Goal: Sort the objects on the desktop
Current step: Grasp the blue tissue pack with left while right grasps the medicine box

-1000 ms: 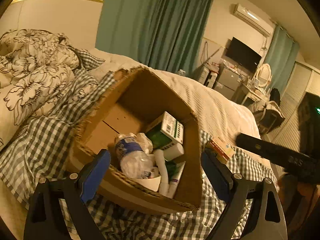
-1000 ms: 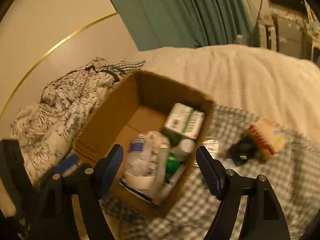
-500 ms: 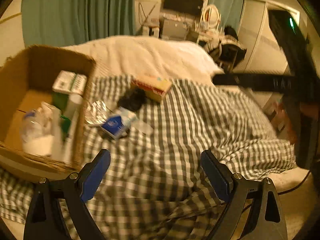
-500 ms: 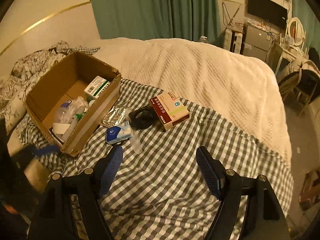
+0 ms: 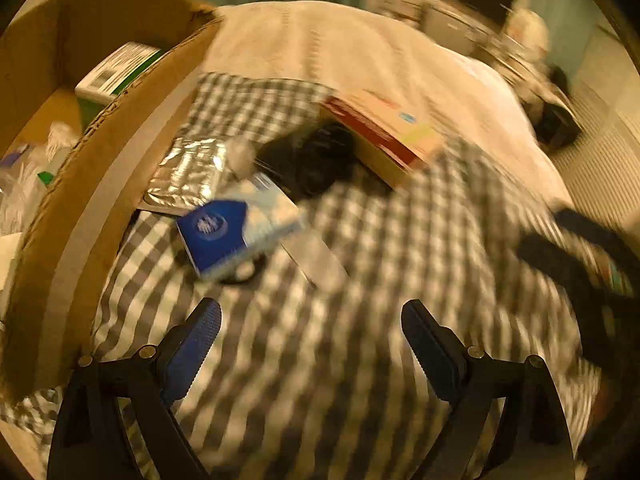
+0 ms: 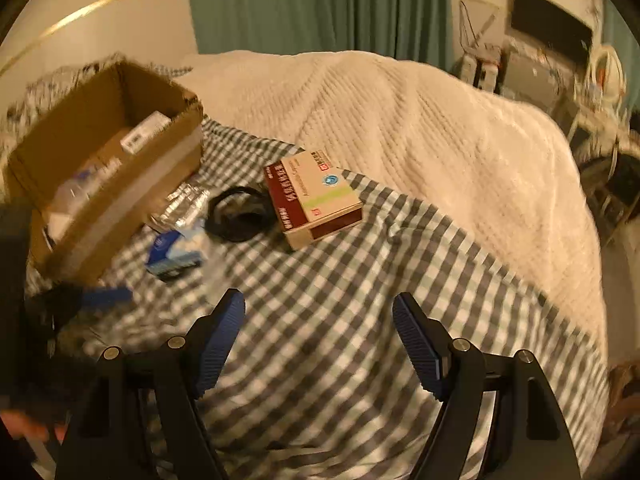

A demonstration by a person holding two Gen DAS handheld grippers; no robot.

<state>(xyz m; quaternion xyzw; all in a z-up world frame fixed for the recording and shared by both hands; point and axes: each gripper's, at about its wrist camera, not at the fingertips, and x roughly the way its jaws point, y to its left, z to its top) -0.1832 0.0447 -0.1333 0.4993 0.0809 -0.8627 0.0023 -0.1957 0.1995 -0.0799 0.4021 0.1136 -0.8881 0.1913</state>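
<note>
Jaws spread, blue packet (image 5: pixel 236 236) ahead.

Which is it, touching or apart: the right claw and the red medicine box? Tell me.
Apart. The right wrist view shows checked cloth between the open right claw and the red medicine box.

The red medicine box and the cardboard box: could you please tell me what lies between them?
In the right wrist view, a black coiled cable and a foil blister pack lie between the red medicine box and cardboard box.

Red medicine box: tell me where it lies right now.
In the right wrist view the red medicine box lies mid-frame on the checked cloth, right of the black cord and the cardboard box.
</note>
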